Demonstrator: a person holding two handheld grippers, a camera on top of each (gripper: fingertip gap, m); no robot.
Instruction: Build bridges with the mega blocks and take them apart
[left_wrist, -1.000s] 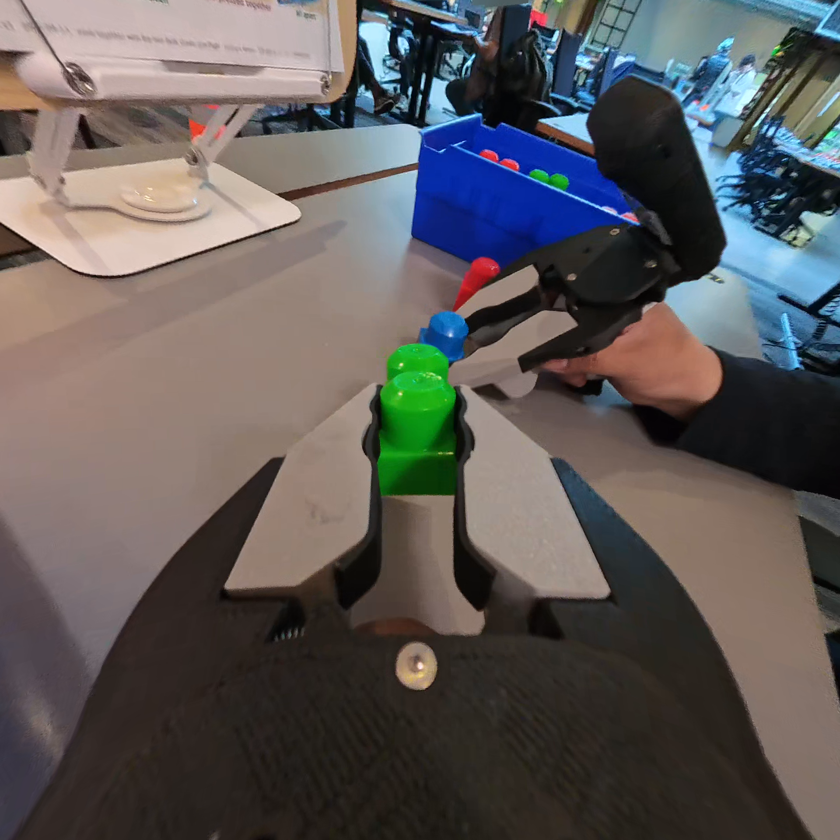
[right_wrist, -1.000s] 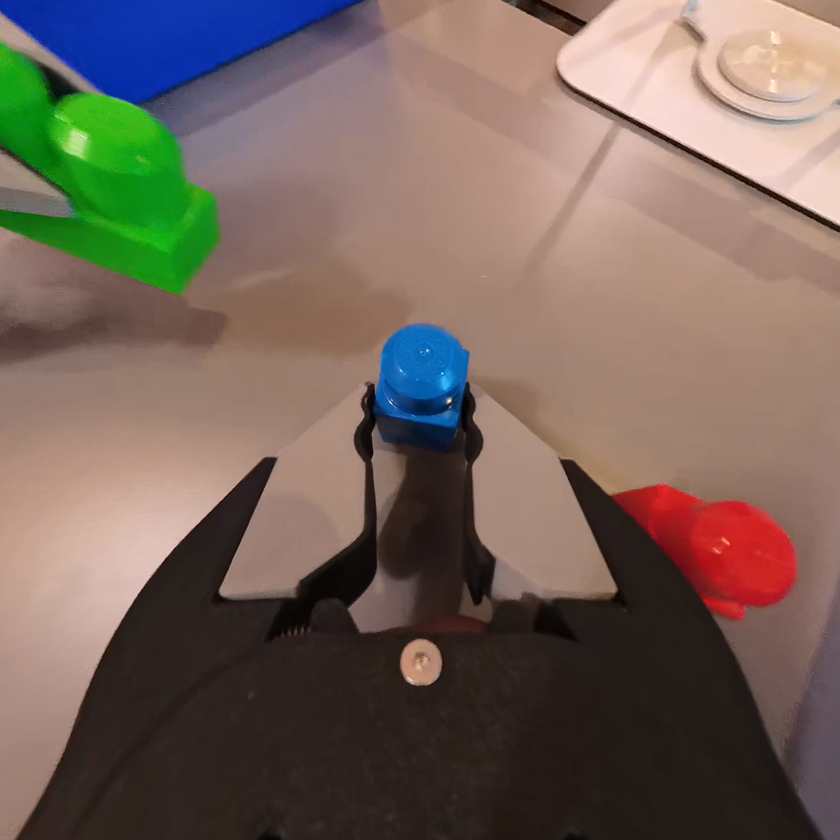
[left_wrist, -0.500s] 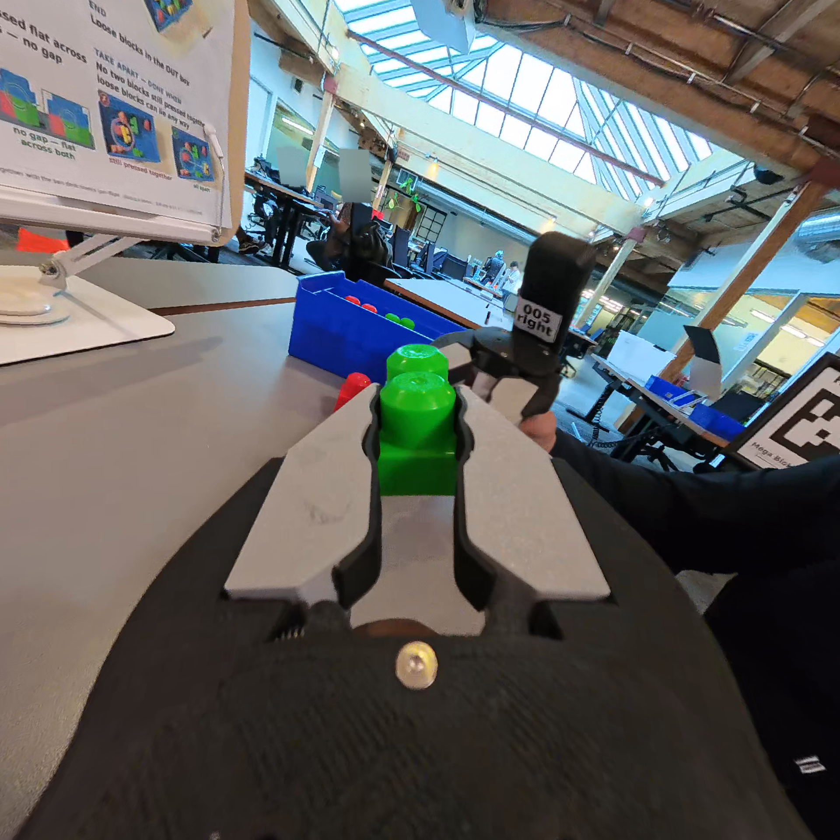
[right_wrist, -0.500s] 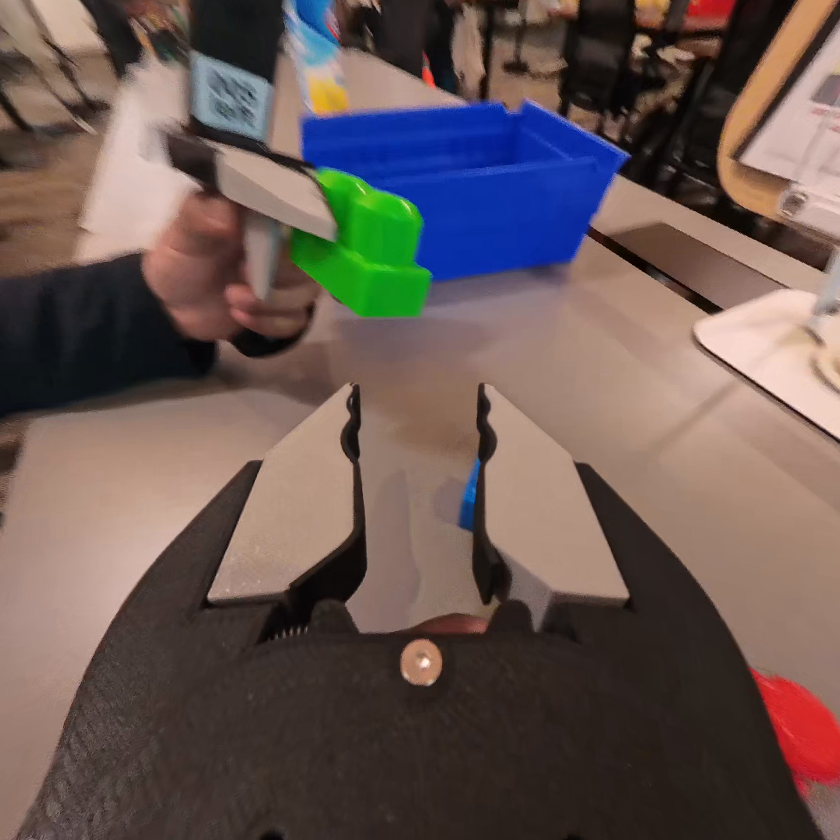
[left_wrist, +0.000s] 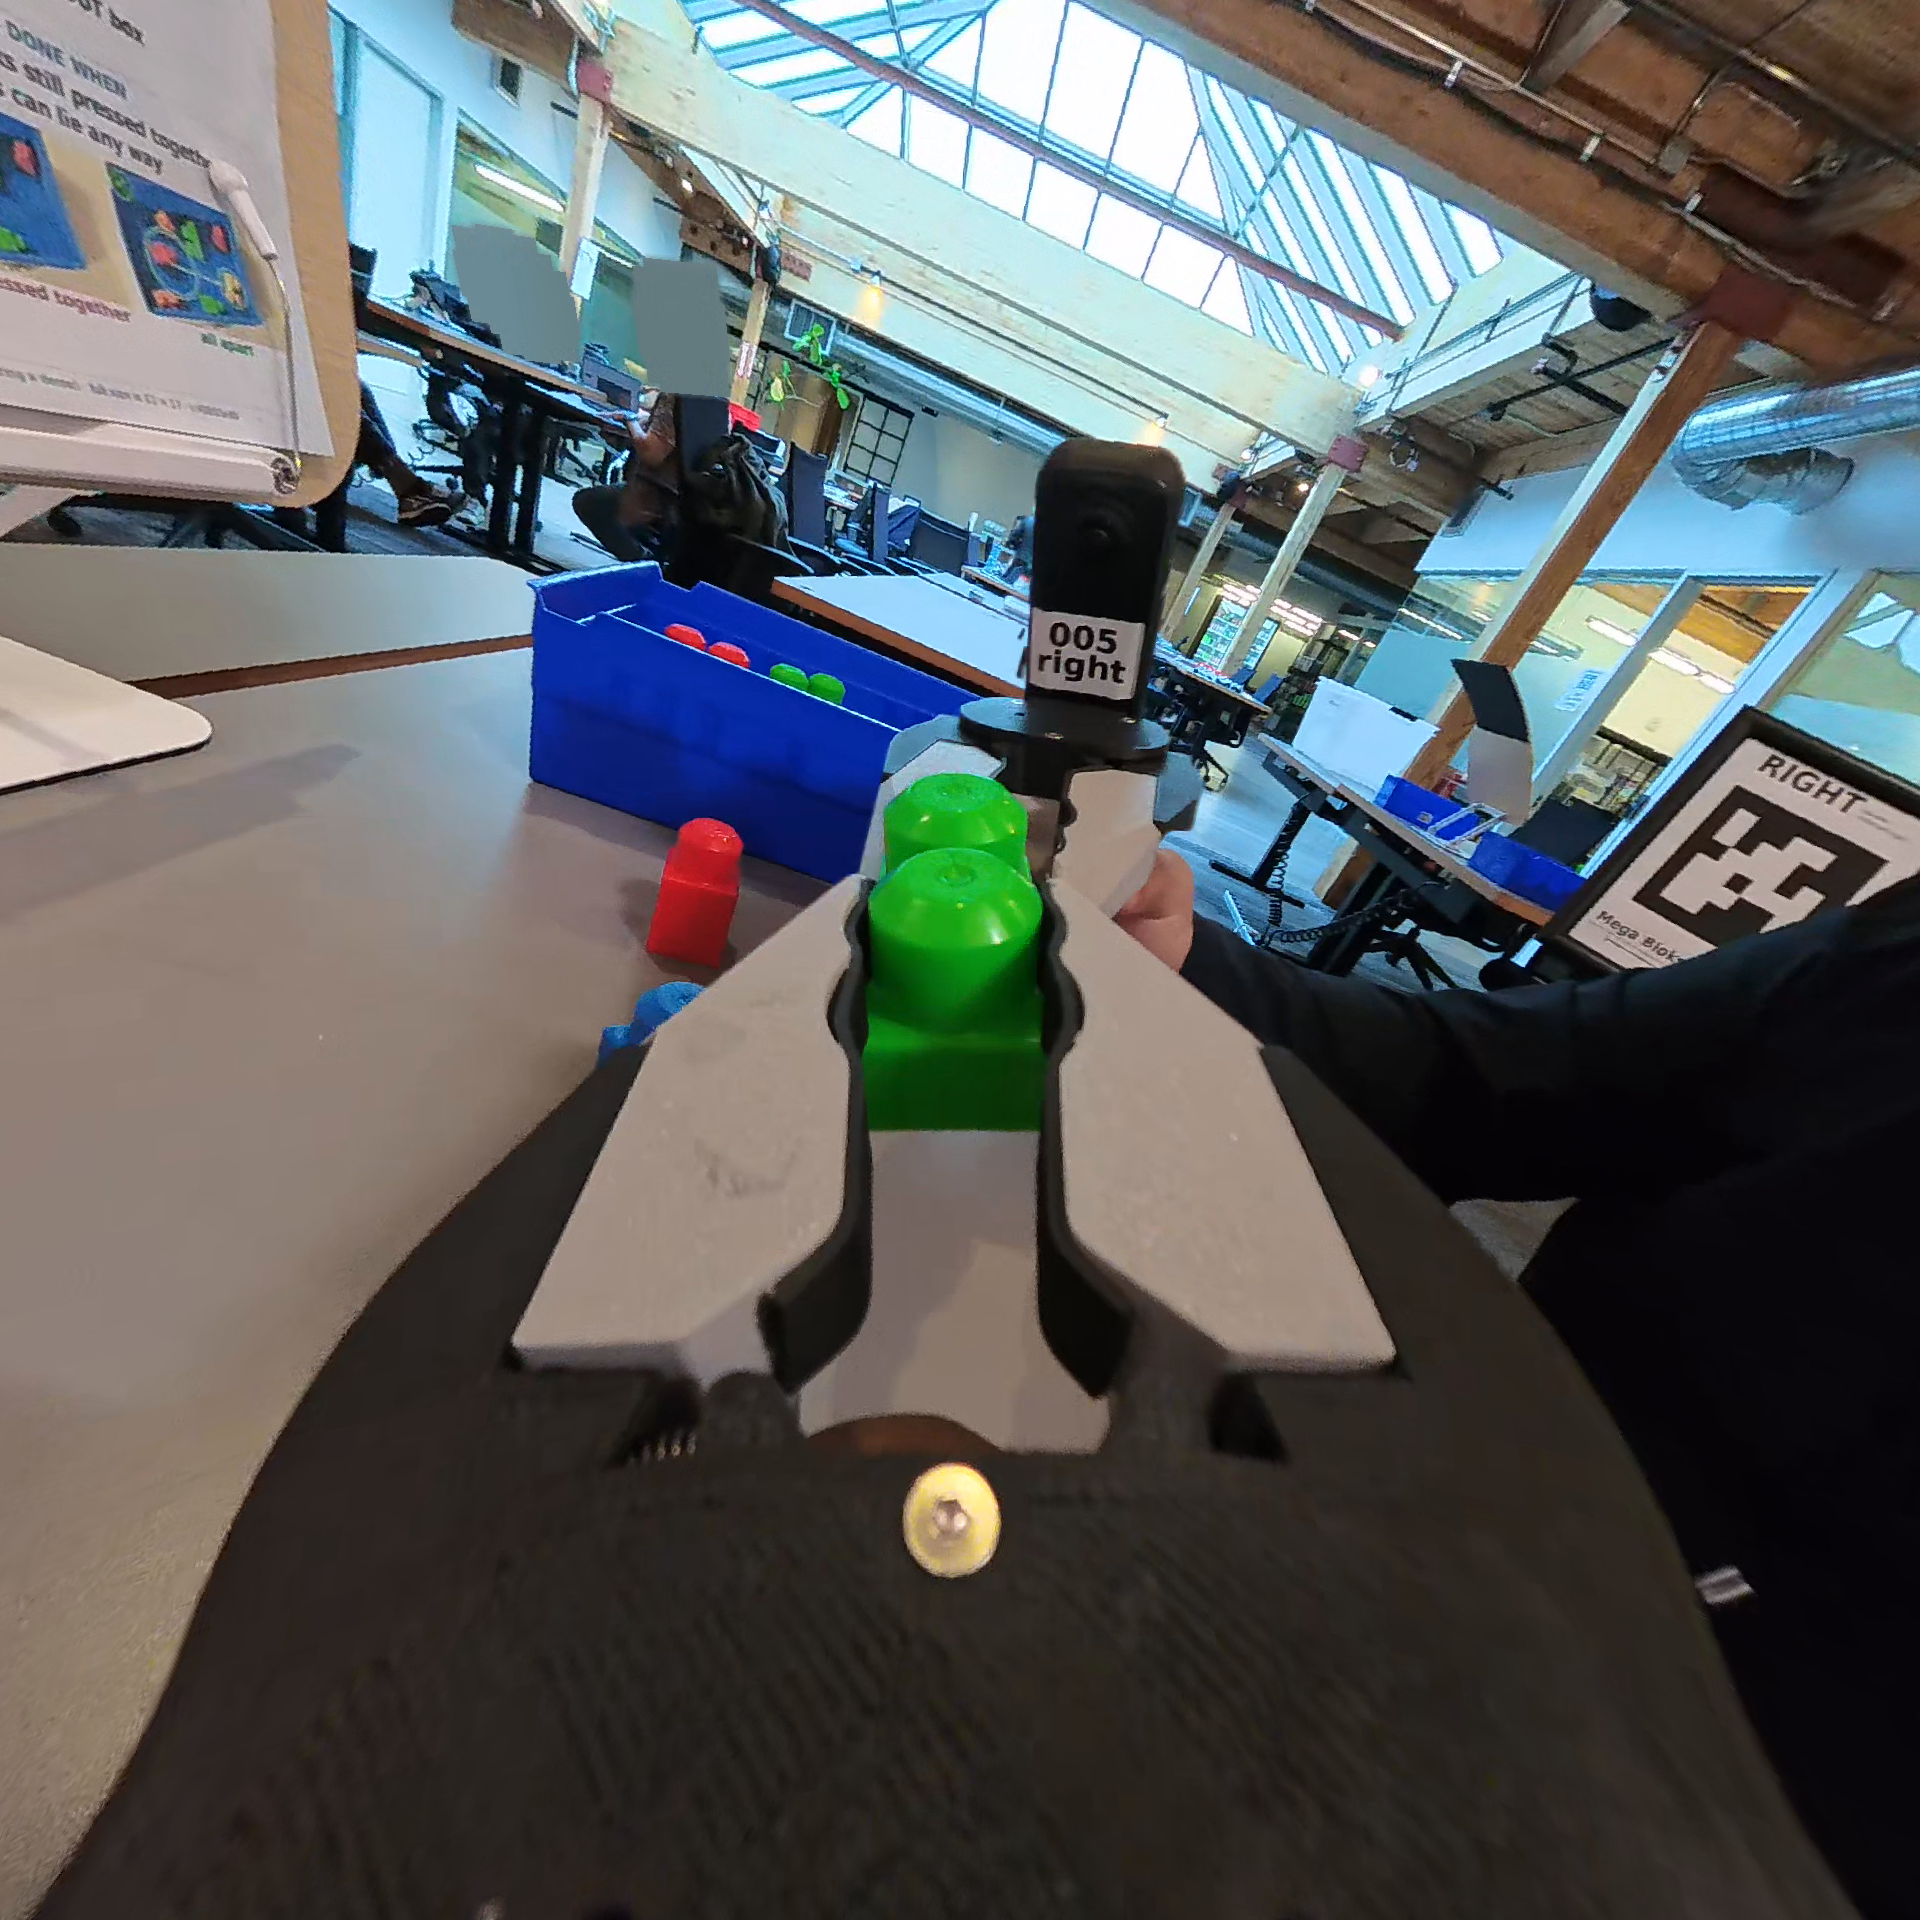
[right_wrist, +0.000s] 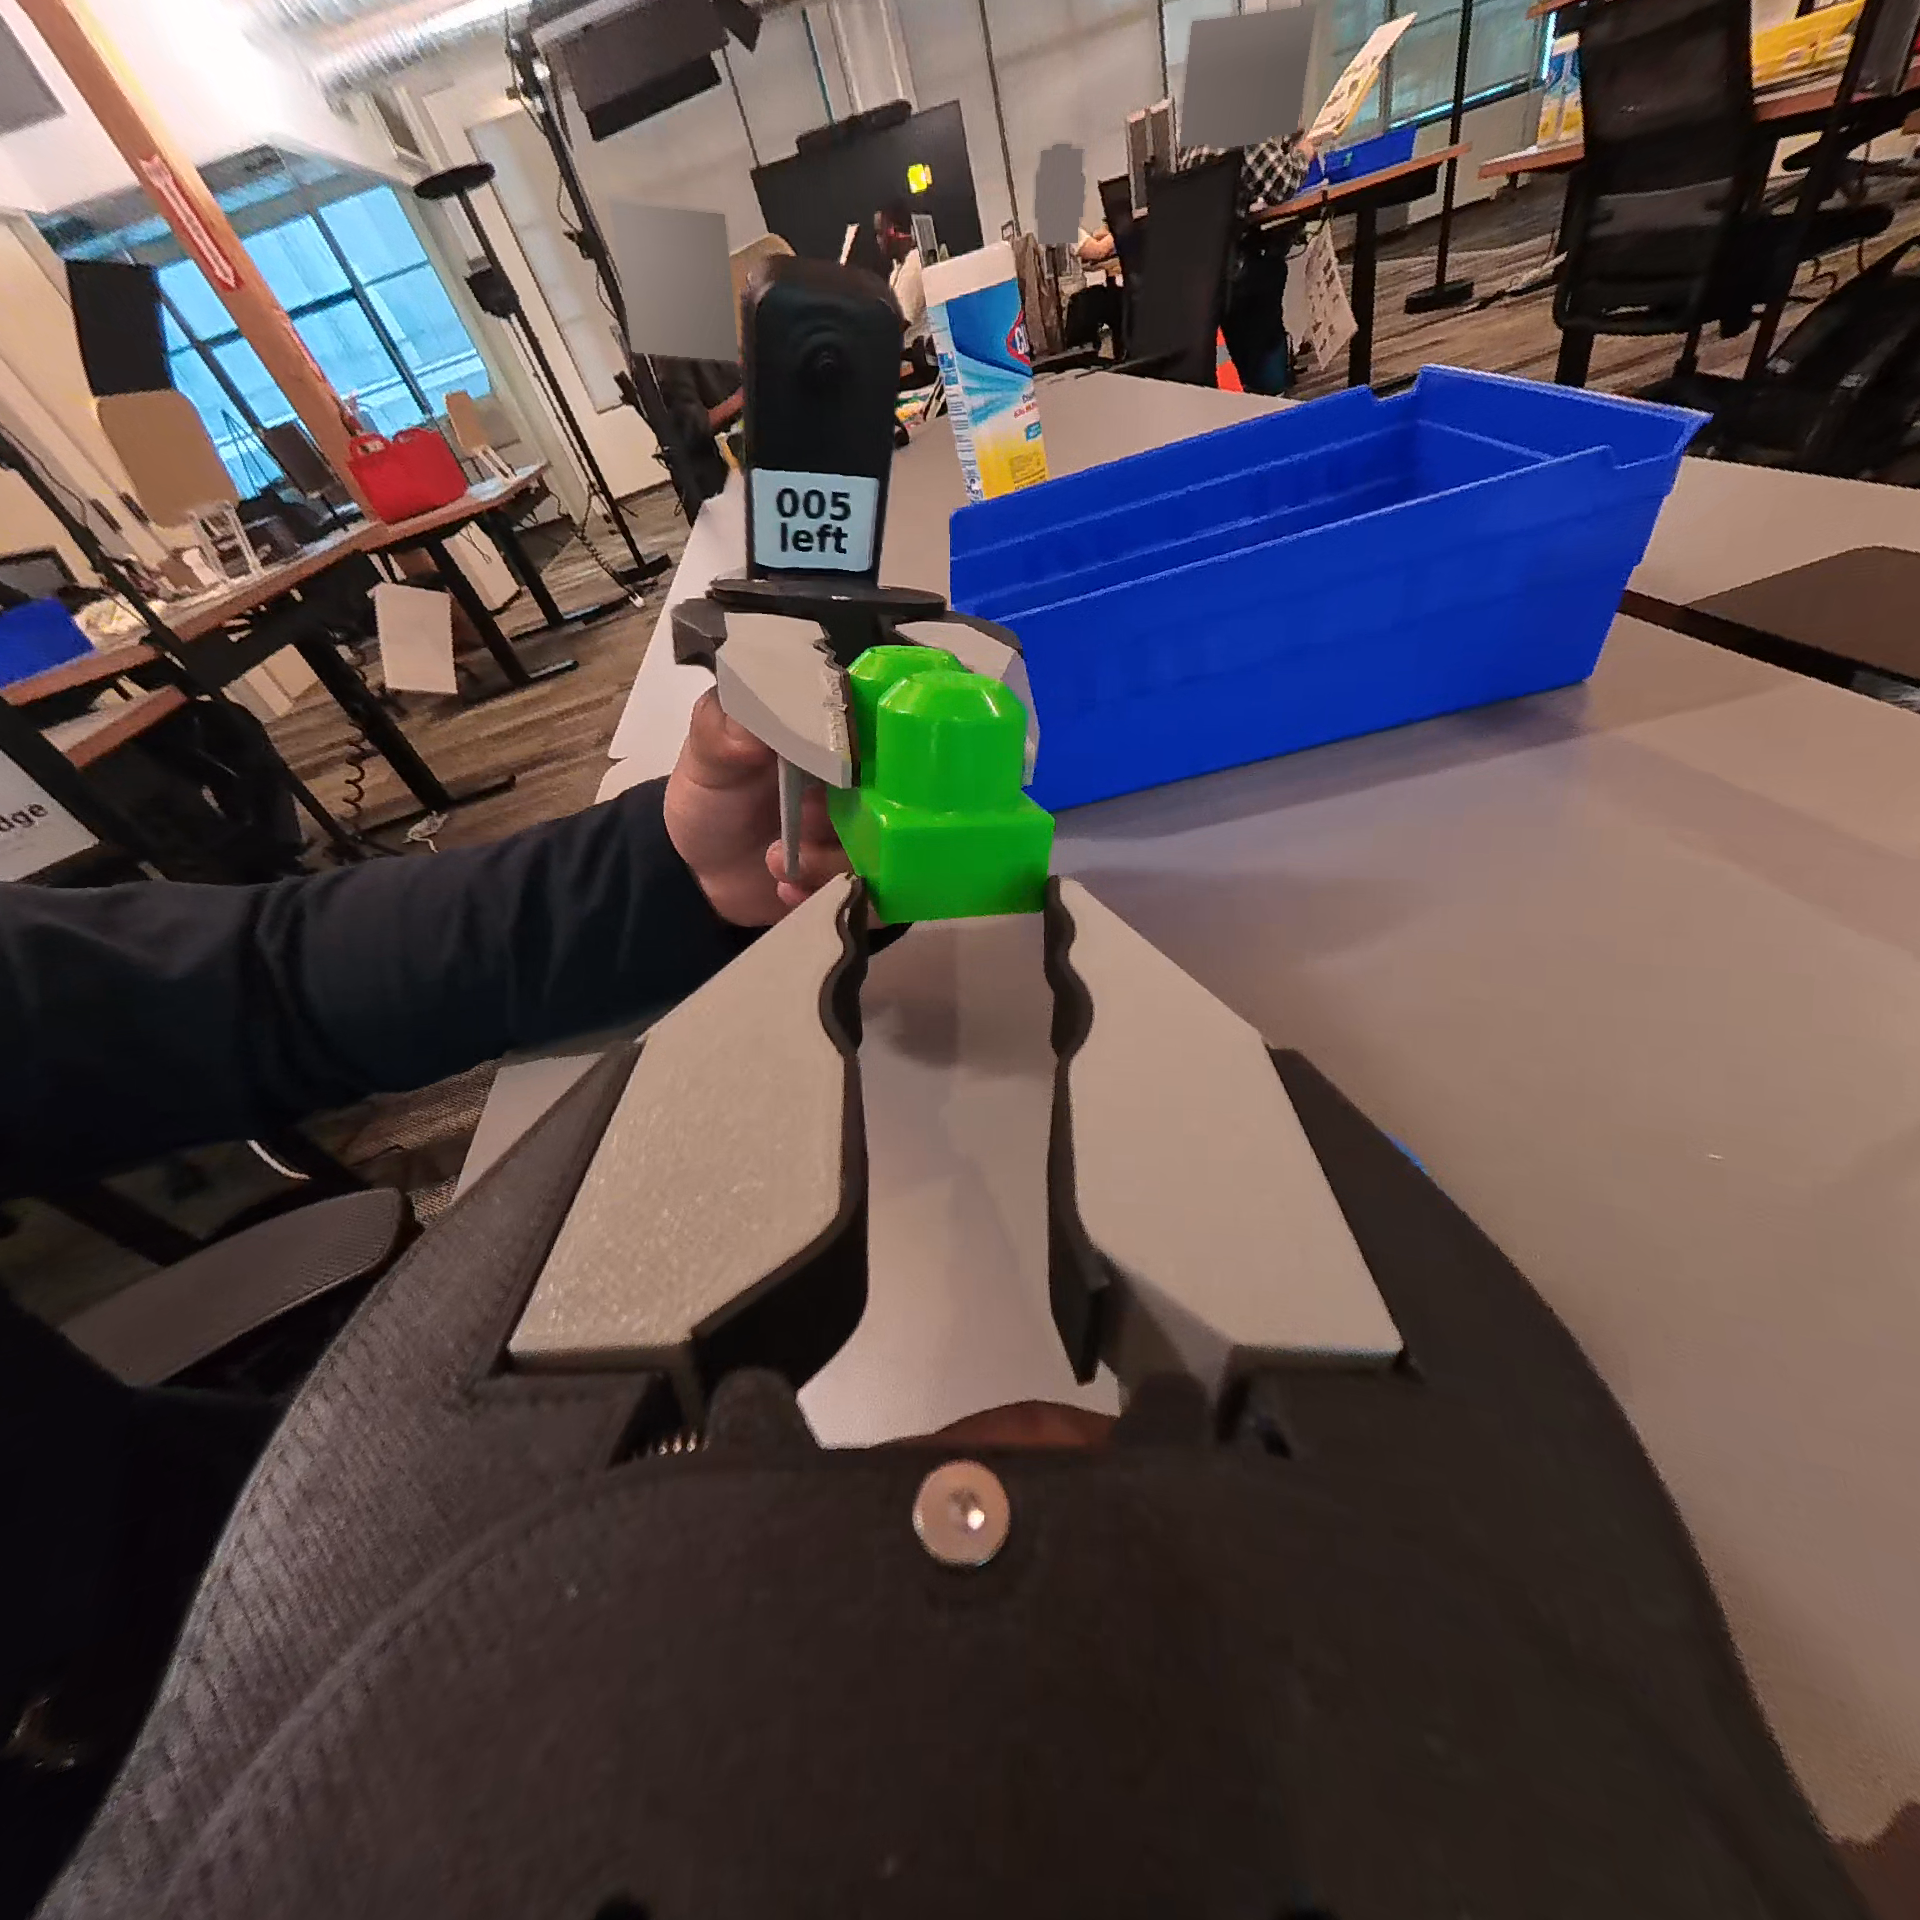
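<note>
**Green block held above the worktop, right hand-held gripper open before it**

The green block (left_wrist: 951, 997) is a bright two-stud piece with a square base and two rounded studs in a row. It is lifted clear of the grey worktop (left_wrist: 312, 987) and held level, studs upward. The left hand-held gripper (left_wrist: 951, 935) has its grey fingers (left_wrist: 748, 1091) closed on the near stud, one finger on each side, while the far stud and the end of the base stick out past the fingertips.

On the worktop to the left of this block stands a small red block (left_wrist: 696, 894), one stud, upright, just in front of the blue bin (left_wrist: 707, 748). Nearer to the camera lies a blue block (left_wrist: 649, 1013), mostly hidden behind the left finger; it seems tipped on its side, but I cannot tell for sure. Inside the bin, red and green studs show above the wall.

In the right wrist view, the same green block (right_wrist: 940, 800) faces the right hand-held gripper (right_wrist: 951, 904). This one is open about as wide as the block's base and holds nothing. Its fingertips are level with the bottom edge of the base, one at each lower corner, and very near to it; whether they touch is not clear. The blue bin (right_wrist: 1299, 623) stands behind, to the right.
</note>
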